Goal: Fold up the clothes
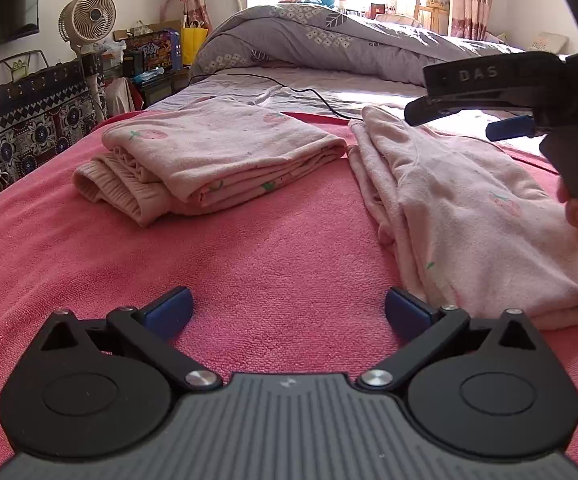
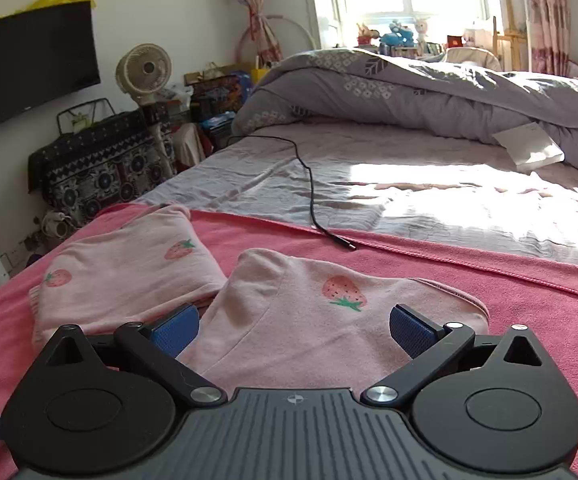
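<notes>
The letters "DAS" stand in raised relief on the black body of the right gripper [image 1: 485, 118], seen from the left wrist view. A colourful box [image 1: 153, 53] among the clutter by the wall carries large printed lettering, but it is too blurred to read. No other text, number or sign is legible in either view.
</notes>
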Motion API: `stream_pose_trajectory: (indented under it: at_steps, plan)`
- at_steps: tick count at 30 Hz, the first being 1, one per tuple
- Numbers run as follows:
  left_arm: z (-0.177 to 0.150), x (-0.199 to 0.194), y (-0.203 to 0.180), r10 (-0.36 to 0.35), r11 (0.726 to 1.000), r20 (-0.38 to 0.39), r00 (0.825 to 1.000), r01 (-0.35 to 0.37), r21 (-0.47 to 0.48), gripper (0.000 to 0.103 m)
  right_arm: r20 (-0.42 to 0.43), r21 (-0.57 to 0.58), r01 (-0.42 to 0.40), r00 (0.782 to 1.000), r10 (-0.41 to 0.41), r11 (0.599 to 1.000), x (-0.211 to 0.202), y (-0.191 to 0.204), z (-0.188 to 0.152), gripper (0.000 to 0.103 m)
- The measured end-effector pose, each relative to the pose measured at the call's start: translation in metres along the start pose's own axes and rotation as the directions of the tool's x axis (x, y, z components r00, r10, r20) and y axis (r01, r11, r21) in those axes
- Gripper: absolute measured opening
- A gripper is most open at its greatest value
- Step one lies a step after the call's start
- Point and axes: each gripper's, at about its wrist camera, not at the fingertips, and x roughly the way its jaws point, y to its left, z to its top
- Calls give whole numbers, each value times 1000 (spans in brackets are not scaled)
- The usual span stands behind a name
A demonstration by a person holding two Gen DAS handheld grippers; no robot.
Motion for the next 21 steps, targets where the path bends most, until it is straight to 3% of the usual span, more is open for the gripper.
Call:
stream_pose_trajectory:
  at_steps: [1, 2, 6, 8, 11, 12, 14, 17, 21]
  plan:
    - [0, 0, 0, -1, 1000, 0, 1000, 1, 0, 103, -29, -3, 31, 999, -31, 1000, 14, 0, -2, 103]
    - [0, 0, 0, -2, 1000, 1, 1000, 2, -2, 103, -129, -26, 82, 988, -85, 996, 40, 0, -10, 103]
    - [0, -1, 1, -9, 1000, 4, 1000, 9, -8, 103, -168, -94, 105, 979, -120, 990, 54, 12, 1, 103]
    - [-1, -1, 1, -9, 1000, 5, 1000, 9, -7, 103, -104, -132, 105, 988, -119, 986, 53, 19, 12, 103]
    - [-1, -1, 1, -13, 1000, 7, 1000, 13, -11, 103, -110, -123, 168, 977, -181, 978, 83, 20, 10, 103]
    - [-1, -1, 1, -14, 1000, 8, 1000, 14, -12, 103, -136, -92, 158, 976, -169, 983, 99, 15, 4, 103]
    - [-1, -2, 1, -18, 1000, 12, 1000, 19, -16, 103, -182, -25, 127, 975, -129, 992, 100, 4, 13, 103]
    - [-2, -2, 3, -26, 999, 15, 1000, 27, -23, 103, -208, -26, 102, 972, -105, 994, 81, 2, 22, 103]
    - [-2, -2, 4, -26, 999, 15, 1000, 27, -24, 103, -131, -23, 24, 991, -27, 999, 10, -3, 4, 103]
